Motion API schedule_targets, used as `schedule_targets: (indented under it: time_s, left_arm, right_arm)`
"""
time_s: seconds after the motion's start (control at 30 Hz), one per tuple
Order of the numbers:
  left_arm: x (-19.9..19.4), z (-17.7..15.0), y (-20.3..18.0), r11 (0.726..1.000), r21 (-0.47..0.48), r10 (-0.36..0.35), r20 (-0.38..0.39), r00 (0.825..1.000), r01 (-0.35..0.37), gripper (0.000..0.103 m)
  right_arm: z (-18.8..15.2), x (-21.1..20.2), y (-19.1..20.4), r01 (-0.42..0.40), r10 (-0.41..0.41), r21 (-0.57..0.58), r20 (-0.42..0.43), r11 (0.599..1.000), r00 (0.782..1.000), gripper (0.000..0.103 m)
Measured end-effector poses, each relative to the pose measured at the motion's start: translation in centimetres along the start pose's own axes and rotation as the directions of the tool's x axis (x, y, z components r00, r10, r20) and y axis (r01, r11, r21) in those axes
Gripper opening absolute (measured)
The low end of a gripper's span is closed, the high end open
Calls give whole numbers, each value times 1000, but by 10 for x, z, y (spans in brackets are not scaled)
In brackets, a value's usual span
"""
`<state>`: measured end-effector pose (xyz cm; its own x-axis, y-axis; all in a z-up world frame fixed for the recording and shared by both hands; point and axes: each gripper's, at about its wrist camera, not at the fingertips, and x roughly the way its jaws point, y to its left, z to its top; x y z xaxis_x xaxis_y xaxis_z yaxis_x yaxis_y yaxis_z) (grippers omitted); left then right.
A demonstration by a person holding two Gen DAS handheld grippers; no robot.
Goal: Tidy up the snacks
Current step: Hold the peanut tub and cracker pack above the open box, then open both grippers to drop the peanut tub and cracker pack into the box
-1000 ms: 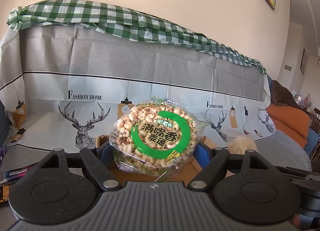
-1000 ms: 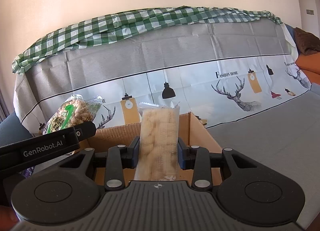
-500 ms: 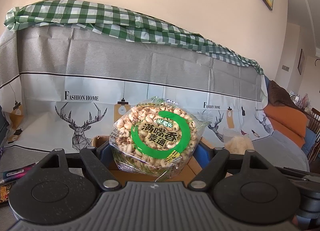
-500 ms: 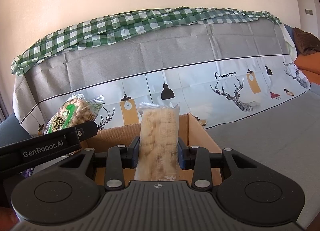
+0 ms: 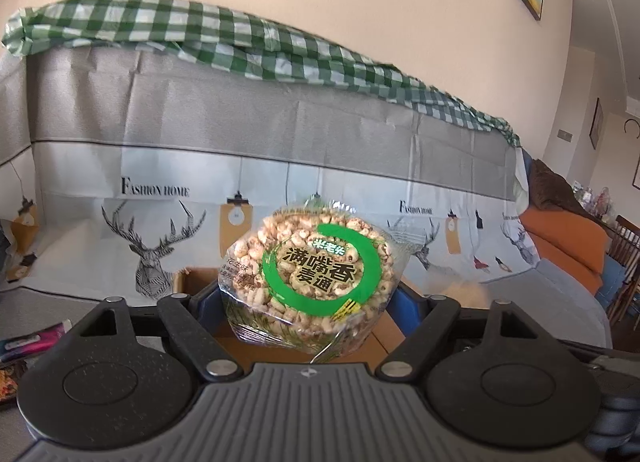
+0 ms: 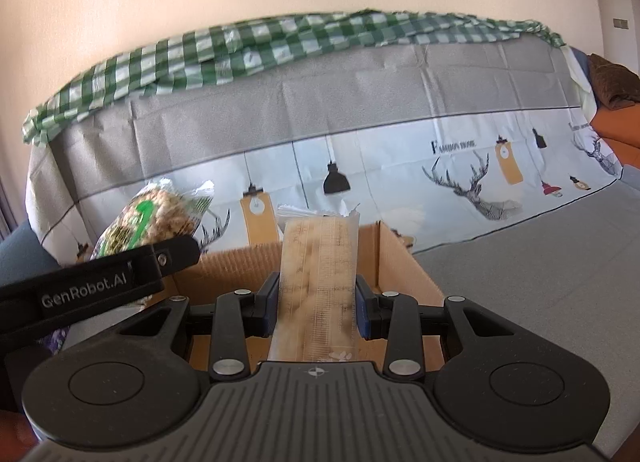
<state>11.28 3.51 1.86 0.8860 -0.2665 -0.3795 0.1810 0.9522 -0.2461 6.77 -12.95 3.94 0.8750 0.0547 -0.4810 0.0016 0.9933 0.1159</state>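
Where the cream wall [image 5: 360, 2] meets the furniture, a grey cover [image 5: 280, 122] printed with stags and hanging lamps drapes a sofa back, and a green checked cloth [image 5: 200, 30] lies crumpled along its top edge. An orange cushion [image 5: 560, 246] shows at the far right of the left wrist view. Below the cover, an open cardboard box [image 6: 400, 262] sits on the grey seat, its flaps raised. The left gripper [image 5: 302, 300] is clamped on a round grain bag [image 5: 316, 282] with a green ring label. Its jaws stand wide and have just eased a little further apart, with the bag between the blue pads and raised above the box. In the right wrist view this gripper's finger crosses the lower left, the bag tilted above it. The right gripper [image 6: 316, 304] is clamped on a tall clear wafer pack [image 6: 318, 262], held upright between narrow-set pads, with the box interior behind it. At the left edge of the left wrist view, flat coloured packets [image 5: 24, 342] lie on the seat beside the box; their print is too small to read.
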Motion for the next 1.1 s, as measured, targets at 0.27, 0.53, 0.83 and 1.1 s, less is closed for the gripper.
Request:
schedule_targets:
  time_s: [0.27, 0.53, 0.83, 1.1]
  left_arm:
    - [0, 0, 2, 1000, 6, 8, 6, 1000, -8, 91]
    - [-8, 0, -1, 999, 38, 17, 50, 999, -19, 85]
    - [-20, 1, 3, 996, 92, -6, 78, 997, -1, 43]
    - [-35, 12, 38, 998, 22, 56, 72, 996, -57, 43]
  right_arm:
    - [-2, 3, -3, 37, -37, 12, -14, 999, 999, 59]
    - [-2, 2, -1, 43, -43, 5, -6, 999, 999, 59]
    - [-1, -8, 7, 36, -37, 7, 55, 999, 998, 31]
    - [-7, -17, 30, -15, 16, -13, 81, 1000, 997, 27]
